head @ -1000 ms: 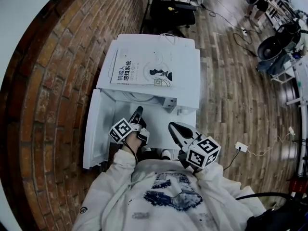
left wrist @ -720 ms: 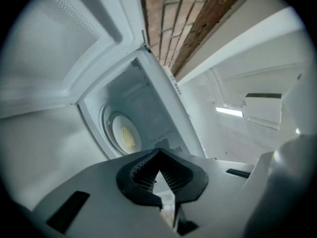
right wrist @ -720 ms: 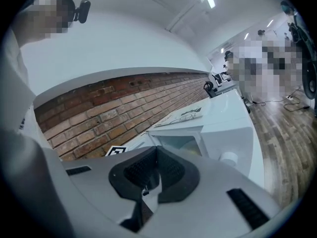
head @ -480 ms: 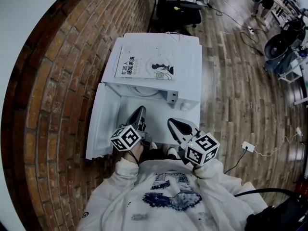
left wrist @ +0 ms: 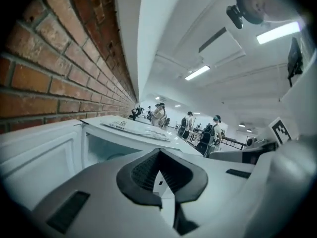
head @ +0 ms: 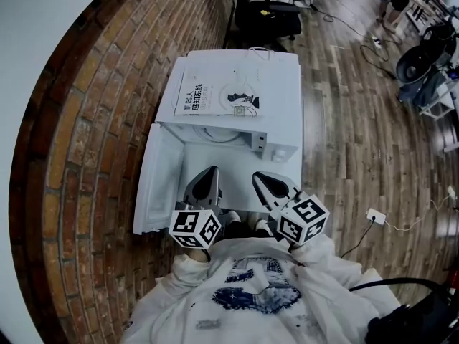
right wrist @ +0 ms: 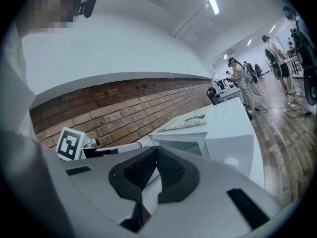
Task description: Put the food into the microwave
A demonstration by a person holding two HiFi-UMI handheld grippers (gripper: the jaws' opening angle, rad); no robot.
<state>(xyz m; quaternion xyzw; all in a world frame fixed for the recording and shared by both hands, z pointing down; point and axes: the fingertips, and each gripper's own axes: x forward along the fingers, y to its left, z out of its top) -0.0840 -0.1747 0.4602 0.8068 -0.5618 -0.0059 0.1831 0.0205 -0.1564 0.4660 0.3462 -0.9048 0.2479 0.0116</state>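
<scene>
Looking straight down now: the white microwave [head: 280, 84] sits on a white counter [head: 237, 181], hard up against the brick wall [head: 93, 135]. Its door [head: 154, 185] is swung wide open on the left, out toward the person. A printed booklet [head: 219, 99] lies flat on top of the microwave, on the wall side. The cavity [head: 215, 136] is open to view, with something pale and round on its floor. Plate or turntable, I can't tell. The food itself I can't pick out in any view.

Both tools are up in front of the opening, side by side and apart from each other. The left tool [head: 211, 170] points at the cavity, its marker cube [head: 195, 228] close against the person's white hoodie [head: 251, 299]. The left gripper view shows that tool [left wrist: 158, 155] with its dark ribbed pads [left wrist: 141, 171] pressed together at the tip and nothing gripped. The open cavity [left wrist: 104, 150] shows just beyond it.

The right tool [head: 258, 179] sits in front of the control panel [head: 276, 149]. In the right gripper view the right tool [right wrist: 156, 150] is closed too, pads meeting at the tip and empty. The microwave's opening [right wrist: 181, 147] lies ahead of it, and the left tool's marker cube [right wrist: 69, 144] is off to the side.

Further out there's a wooden floor [head: 358, 142], a black office chair [head: 265, 13] behind the microwave, and a white plug [head: 374, 216] on the boards.
</scene>
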